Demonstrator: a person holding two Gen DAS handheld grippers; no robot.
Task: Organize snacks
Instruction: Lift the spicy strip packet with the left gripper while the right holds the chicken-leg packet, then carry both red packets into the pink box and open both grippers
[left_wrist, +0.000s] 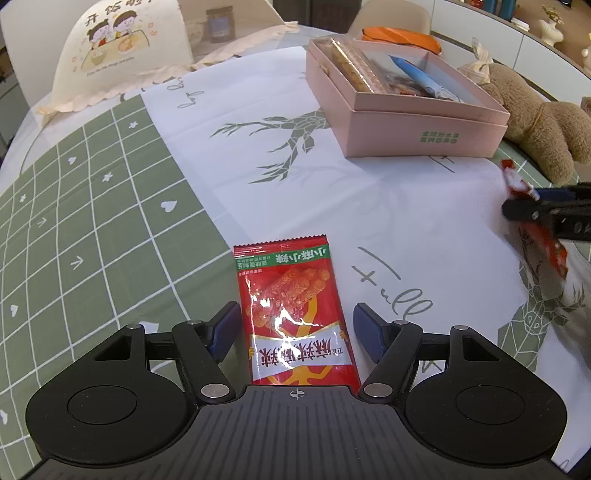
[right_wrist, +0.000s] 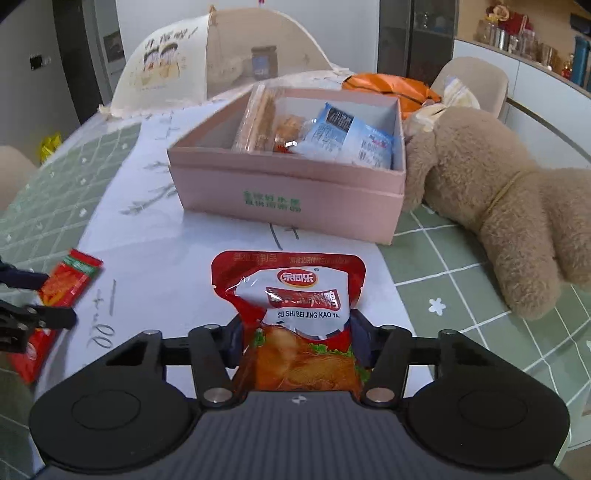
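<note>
Jaws of the left gripper (left_wrist: 294, 328) stand wide apart over a long red snack packet (left_wrist: 295, 317) that lies flat on the white middle of the tablecloth (left_wrist: 110, 229); the blue pads (left_wrist: 222, 330) sit on either side of the packet without pressing it.

The right gripper (right_wrist: 297, 338) is closed on a red and white roast-duck pouch (right_wrist: 295, 295), its pads pinching the lower part so that the sides crumple inward, and the pouch's top sticks out ahead of the fingers. From the left wrist camera this gripper shows at the right edge, with the pouch blurred.

Toward the far side of the table sits a pink box (right_wrist: 288, 192), open, already holding a clear sleeve of biscuits (right_wrist: 258, 118), a blue and white packet (right_wrist: 351, 136) and a small orange snack between them. A brown plush toy (right_wrist: 498, 206) lies against the box's right side. A mesh food cover (right_wrist: 177, 74) stands at the far left edge, behind the box.
</note>
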